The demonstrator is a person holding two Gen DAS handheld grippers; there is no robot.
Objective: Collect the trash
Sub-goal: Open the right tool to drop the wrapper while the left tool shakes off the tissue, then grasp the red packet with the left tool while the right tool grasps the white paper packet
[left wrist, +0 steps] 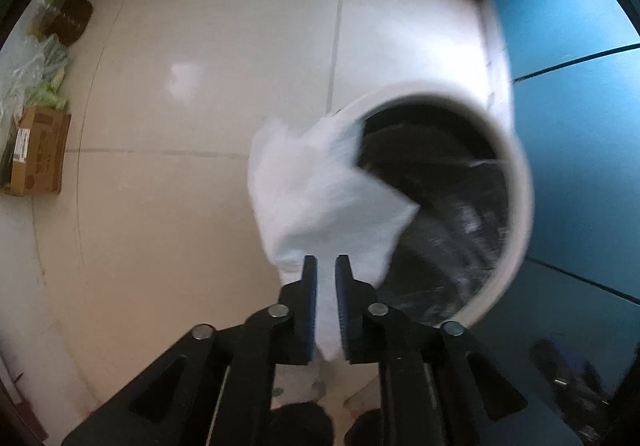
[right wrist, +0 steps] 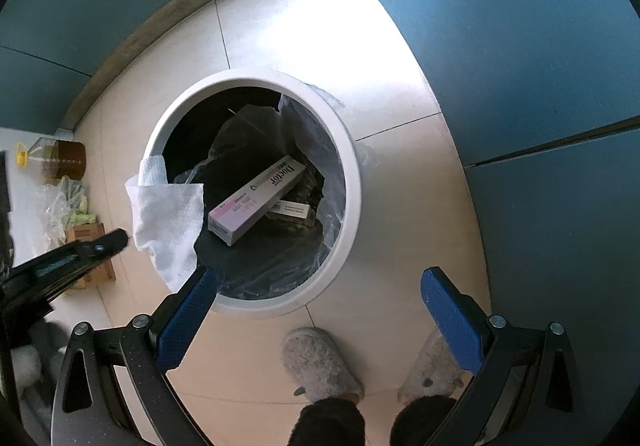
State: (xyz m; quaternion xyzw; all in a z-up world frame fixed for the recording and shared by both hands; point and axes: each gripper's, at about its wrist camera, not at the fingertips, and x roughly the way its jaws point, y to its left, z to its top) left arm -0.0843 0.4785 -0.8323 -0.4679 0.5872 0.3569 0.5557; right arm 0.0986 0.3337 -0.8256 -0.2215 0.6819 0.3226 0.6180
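Left wrist view, my left tongs: my left gripper (left wrist: 326,266) points down at the floor, jaws drawn nearly together with a white paper towel (left wrist: 320,198) pinched between the blue pads.
Left wrist view, towel: it hangs off the fingertips, its free end spreading up the picture and lapping over the near rim of the white trash bin (left wrist: 516,174).
Left wrist view, bin: its mouth lies to the right of my fingertips, black liner visible inside; the picture is blurred there.
Left wrist view, surroundings: pale tiled floor (left wrist: 200,206), a cardboard box (left wrist: 38,150) well off to the left.
Right wrist view, my right tongs: my right gripper (right wrist: 318,280) stands wide open with nothing between the pads, hovering above the near rim of the bin.
Right wrist view, towel: it droops over the bin's left rim, part inside and part outside, with my left gripper's black arm just beside it on the left.
Right wrist view, bin contents: a long white carton (right wrist: 258,198) lies slantwise on the liner.
Right wrist view, me: my slippers (right wrist: 320,362) stand just short of the bin.
Relation that matters: the left tongs are the nearer ones and already have the towel; the bin's middle lies to their right, so I judge a short shift that way before letting go.
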